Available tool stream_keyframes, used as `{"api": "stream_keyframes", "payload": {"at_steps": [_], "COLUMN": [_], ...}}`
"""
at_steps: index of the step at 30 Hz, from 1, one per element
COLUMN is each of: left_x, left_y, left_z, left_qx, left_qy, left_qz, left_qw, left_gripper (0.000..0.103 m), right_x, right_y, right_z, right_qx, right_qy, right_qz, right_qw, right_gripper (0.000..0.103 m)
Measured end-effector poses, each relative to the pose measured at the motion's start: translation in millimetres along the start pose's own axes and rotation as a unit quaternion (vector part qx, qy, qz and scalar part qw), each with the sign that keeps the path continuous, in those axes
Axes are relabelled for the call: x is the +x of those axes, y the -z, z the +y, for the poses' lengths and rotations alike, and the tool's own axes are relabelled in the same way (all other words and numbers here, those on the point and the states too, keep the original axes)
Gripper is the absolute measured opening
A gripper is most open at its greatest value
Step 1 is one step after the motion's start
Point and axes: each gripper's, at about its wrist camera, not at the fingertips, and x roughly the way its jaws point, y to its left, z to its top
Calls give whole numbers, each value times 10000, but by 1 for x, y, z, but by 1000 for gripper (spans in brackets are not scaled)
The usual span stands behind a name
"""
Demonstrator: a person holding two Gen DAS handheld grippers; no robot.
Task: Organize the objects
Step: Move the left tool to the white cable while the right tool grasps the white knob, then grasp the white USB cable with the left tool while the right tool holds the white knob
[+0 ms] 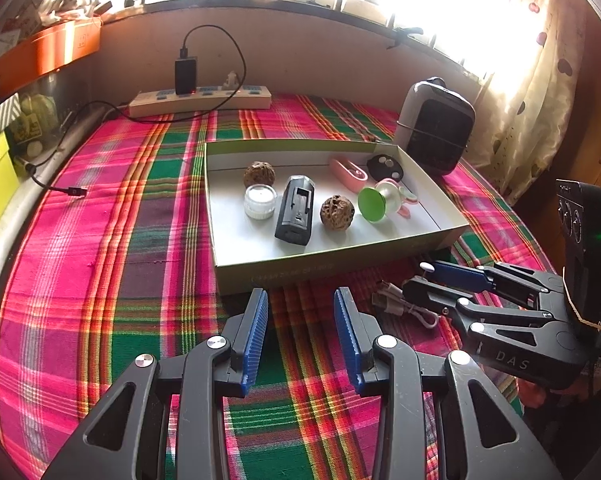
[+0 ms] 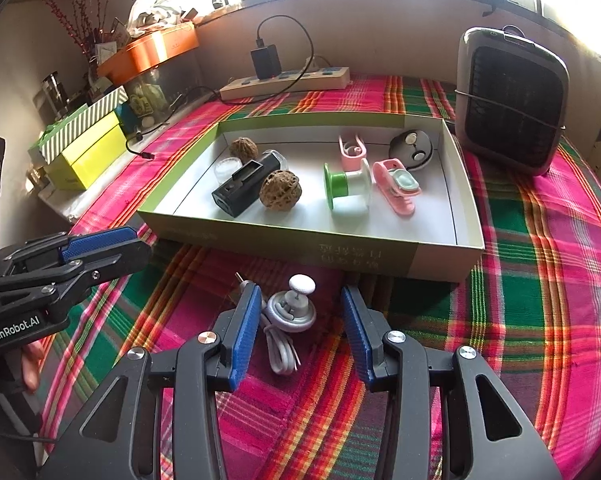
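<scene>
Up front in the left wrist view, the left tongs (image 1: pixel 301 312) hang over the plaid-covered table (image 1: pixel 100 220) with their blue pads apart and nothing between them, just short of the near wall of a shallow cardboard tray (image 1: pixel 320 268). Inside the tray lie two walnuts (image 1: pixel 337 213), a small white jar (image 1: pixel 260 201), a black rectangular device (image 1: pixel 296 216), a green-ended spool (image 1: pixel 378 199), a pink clip (image 1: pixel 348 174) and a round black piece (image 1: pixel 385 167). To the right the right tongs (image 1: pixel 428 278) reach in low over the cloth, their tips at a white cable (image 1: pixel 404 306) that lies near the tray's front corner. A power strip (image 1: pixel 200 100) sits along the far wall and a small grey heater (image 1: pixel 436 124) stands past the tray

Next, in the right wrist view, the right tongs (image 2: pixel 298 322) stand open around the white cable bundle (image 2: pixel 280 348), which lies on the table together with a white knobbed disc (image 2: pixel 294 308), just in front of the tray (image 2: pixel 380 258). One blue pad (image 2: pixel 244 332) sits right beside the cable; whether it touches I cannot tell, and the other pad is clear of it, so nothing is gripped. The left tongs (image 2: pixel 112 248) come in from the left edge, empty, with a bit of the person's fingers (image 2: pixel 30 368) below them. Yellow and striped boxes (image 2: pixel 84 148) stack at the table's far left
</scene>
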Motion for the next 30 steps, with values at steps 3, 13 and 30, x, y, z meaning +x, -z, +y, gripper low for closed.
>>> {"api": "stream_keyframes", "payload": {"at_steps": [3,13,30], "left_x": [2,11,50], "left_y": [0,0,-13], "left_z": [-4,-22,-54], "left_qx": [39,253,605], "left_qy": [49,197,537], "left_qz": [31,179,586], "left_qw": [10000,9993,9950], "left_gripper": [33,33,33], "right_x": [-1,-3,-26], "right_y": [0,3,17], "right_z": [0,-2,-32], "right_qx": [7,-66,255], "right_qy": [-20,99,372], "right_qz": [-3,-7,-140], "right_qw": [10000,9999,9989], "right_gripper": [35,26,26]}}
